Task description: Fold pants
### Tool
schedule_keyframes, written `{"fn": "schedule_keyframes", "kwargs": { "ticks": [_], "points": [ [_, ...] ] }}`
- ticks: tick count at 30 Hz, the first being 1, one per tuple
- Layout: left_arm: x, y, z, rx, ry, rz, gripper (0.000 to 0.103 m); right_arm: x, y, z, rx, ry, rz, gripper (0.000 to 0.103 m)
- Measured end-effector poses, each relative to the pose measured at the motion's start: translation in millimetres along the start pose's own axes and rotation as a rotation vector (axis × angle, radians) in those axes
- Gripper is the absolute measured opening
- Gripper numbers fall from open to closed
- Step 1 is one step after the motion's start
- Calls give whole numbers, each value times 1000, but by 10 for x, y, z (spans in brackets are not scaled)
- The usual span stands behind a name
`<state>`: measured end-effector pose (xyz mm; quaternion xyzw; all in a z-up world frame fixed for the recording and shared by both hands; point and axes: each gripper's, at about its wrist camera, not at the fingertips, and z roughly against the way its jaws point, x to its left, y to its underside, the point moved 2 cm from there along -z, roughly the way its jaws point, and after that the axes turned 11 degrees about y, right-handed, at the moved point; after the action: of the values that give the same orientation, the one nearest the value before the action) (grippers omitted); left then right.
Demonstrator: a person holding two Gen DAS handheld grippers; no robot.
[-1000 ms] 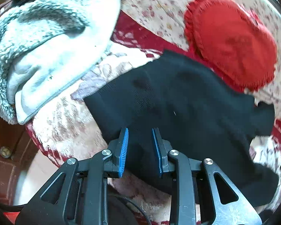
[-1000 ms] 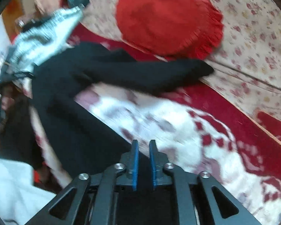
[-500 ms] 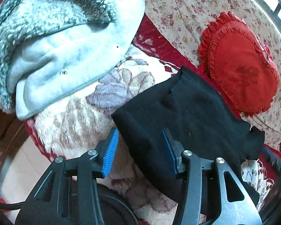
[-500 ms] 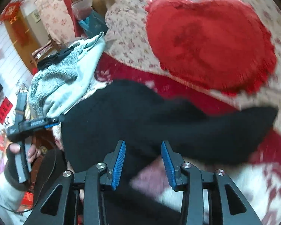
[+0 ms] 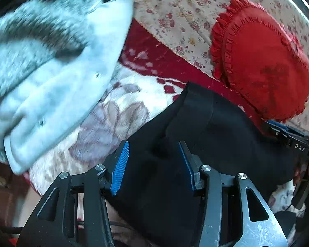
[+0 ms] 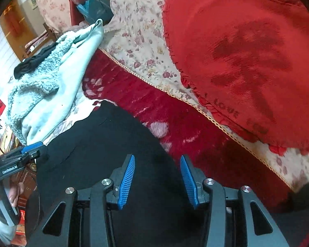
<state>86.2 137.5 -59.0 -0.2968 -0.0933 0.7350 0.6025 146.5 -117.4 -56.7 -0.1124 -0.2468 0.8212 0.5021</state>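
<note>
In the left wrist view the left gripper (image 5: 153,165) sits at the bottom centre of the frame with its jaws parted, the blue pads standing clear on either side of the black cloth below them, so nothing is pinched; the jaws have just been opening, though they have held that width for the last half second. The pants (image 5: 206,144) lie as a dark heap across the lower middle and right of that frame, on a plush red and white blanket (image 5: 121,111) with a flower pattern. A pale grey fleece jacket (image 5: 51,78) fills the upper left, and a red heart-shaped cushion (image 5: 263,70) rests on a floral sheet (image 5: 175,16) at the upper right. The right gripper (image 5: 286,133) shows at the right edge, just beside the cushion and at the far side of the pants. In the right wrist view the right gripper (image 6: 157,181) is at the bottom centre, its jaws wide apart and just now opening further, with the pants (image 6: 105,148) spread beneath and between the pads but not clamped. The cushion (image 6: 247,57) fills the upper right there, the jacket (image 6: 51,86) lies at the left, and the left gripper (image 6: 20,156) appears at the left edge, held in a hand (image 6: 10,193).
</note>
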Motion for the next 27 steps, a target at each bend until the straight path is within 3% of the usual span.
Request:
{"fn": "schedule_keyframes", "kwargs": {
  "ticks": [8, 14, 22, 24, 26, 27],
  "points": [
    [-236, -93, -310, 29, -22, -75, 47, 126, -58, -208, 14, -11, 39, 45],
    [-174, -128, -458, 47, -39, -69, 47, 87, -57, -314, 25, -10, 44, 46],
    [-114, -128, -548, 35, -59, -88, 60, 35, -39, -470, 42, -67, 15, 46],
    [-89, -127, -579, 33, -60, -85, 62, 19, -26, -469, 38, -82, -1, 41],
    [-67, -128, -587, 30, -52, -78, 62, 33, -9, -437, 15, -73, 9, 20],
    [-63, -127, -585, 28, -50, -77, 62, 56, 4, -413, 6, -63, 22, 16]
  ]
}}
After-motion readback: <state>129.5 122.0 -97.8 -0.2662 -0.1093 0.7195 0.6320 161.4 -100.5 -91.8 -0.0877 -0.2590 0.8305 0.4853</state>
